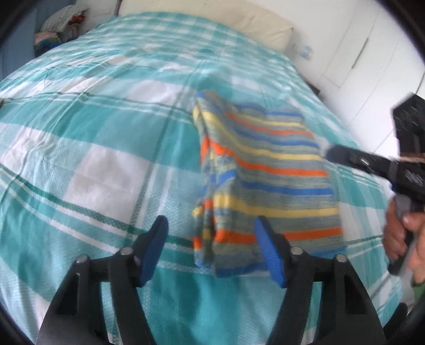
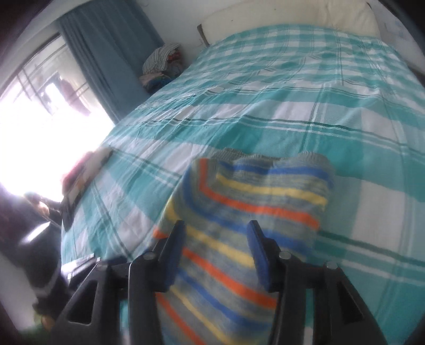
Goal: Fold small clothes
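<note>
Two open claws over the folded striped garment (image 1: 268, 169).

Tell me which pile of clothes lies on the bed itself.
The striped folded garment lies on the checked bedspread; the mixed heap sits beside the bed, near the curtain.

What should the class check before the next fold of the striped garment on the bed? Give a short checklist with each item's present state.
1. Striped garment lies flat on the bedspread: ok, already folded at least once.
2. Left gripper free of cloth: ok, jaws apart, nothing pinched.
3. Right gripper free of cloth: ok, jaws apart over the garment, not pressing it.
4. Garment edges lined up: cannot tell, the left edge looks bunched and the pictures are blurred.
5. Room on the bedspread around the garment: ok, bare cover beside it.
6. Sleeves tucked in: cannot tell.
</note>
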Action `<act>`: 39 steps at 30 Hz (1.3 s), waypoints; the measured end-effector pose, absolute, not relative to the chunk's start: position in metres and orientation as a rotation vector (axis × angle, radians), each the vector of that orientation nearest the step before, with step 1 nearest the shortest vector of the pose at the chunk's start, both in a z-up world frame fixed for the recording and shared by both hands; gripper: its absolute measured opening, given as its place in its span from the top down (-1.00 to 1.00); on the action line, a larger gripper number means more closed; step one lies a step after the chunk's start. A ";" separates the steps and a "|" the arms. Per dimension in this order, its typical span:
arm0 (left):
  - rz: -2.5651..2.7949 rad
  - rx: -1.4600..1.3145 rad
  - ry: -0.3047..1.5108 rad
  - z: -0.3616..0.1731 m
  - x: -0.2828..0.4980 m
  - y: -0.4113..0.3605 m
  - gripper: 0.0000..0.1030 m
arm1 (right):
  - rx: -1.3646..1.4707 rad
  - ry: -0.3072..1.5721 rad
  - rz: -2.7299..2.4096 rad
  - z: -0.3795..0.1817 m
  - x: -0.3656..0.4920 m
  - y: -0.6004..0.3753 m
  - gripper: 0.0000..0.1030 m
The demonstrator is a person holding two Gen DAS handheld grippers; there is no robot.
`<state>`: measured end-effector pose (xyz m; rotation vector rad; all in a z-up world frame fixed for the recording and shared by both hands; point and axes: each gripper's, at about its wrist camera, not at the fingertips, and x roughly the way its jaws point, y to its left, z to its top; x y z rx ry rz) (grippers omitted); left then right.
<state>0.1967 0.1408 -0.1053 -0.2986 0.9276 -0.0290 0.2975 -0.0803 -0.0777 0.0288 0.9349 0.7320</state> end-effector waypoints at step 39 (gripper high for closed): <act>-0.187 -0.364 0.996 -0.118 0.304 0.159 -0.48 | 0.461 0.972 0.546 -0.138 0.338 -0.154 -0.53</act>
